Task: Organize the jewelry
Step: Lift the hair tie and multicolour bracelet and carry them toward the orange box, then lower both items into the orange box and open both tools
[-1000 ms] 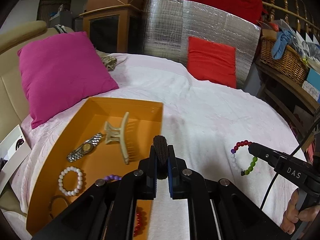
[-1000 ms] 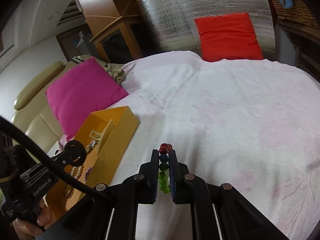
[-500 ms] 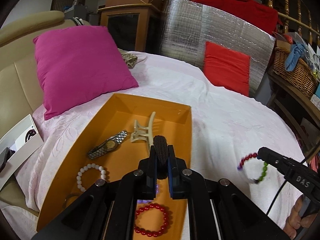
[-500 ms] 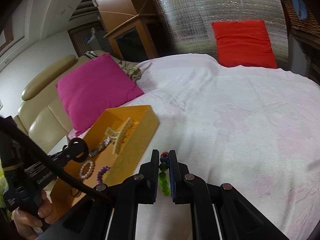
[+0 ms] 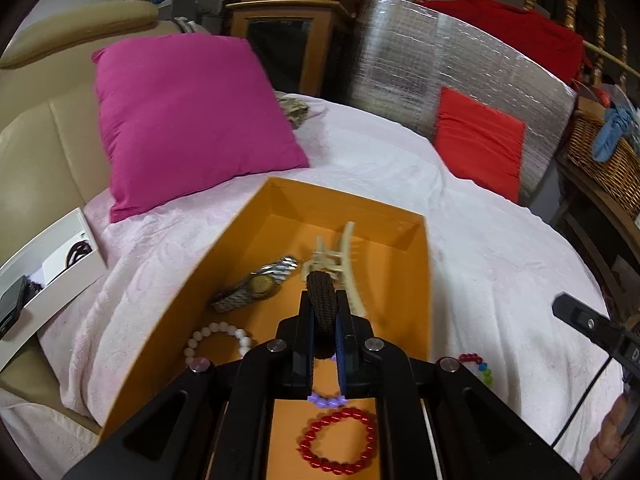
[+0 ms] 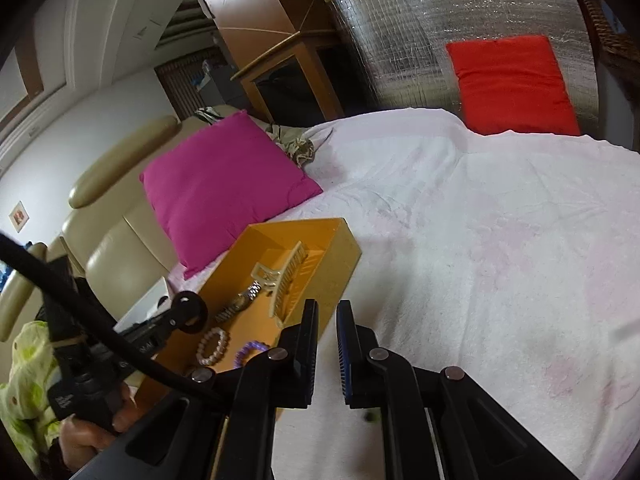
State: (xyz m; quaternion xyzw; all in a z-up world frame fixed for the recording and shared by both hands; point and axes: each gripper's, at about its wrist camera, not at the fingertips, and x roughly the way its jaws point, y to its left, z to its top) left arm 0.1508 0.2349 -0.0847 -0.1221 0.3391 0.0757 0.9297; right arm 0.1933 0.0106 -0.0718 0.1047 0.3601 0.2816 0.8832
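Note:
An orange box [image 5: 420, 280] lies on the white bedspread and also shows in the right wrist view [image 6: 340, 264]. It holds a cream hair claw [image 5: 344, 256], a metal watch [image 5: 256, 286], a white bead bracelet [image 5: 218, 336], a purple bracelet [image 5: 326, 400] and a red bead bracelet [image 5: 340, 440]. My left gripper [image 5: 324, 312] is shut on a dark braided band [image 5: 322, 304], above the box. My right gripper [image 6: 324, 312] is open and empty beside the box. A multicoloured bead bracelet [image 5: 478, 366] lies on the bedspread right of the box.
A magenta pillow [image 5: 188, 120] leans behind the box, a red pillow [image 5: 478, 144] against a silver foil panel [image 5: 440, 68] at the back. A white box [image 5: 44, 272] sits left on the beige sofa. A wicker basket [image 5: 604, 160] stands right.
My left gripper has moved left over the box, still holding the braided band. My right gripper has opened and let go of the multicoloured bracelet, which now lies on the bedspread.

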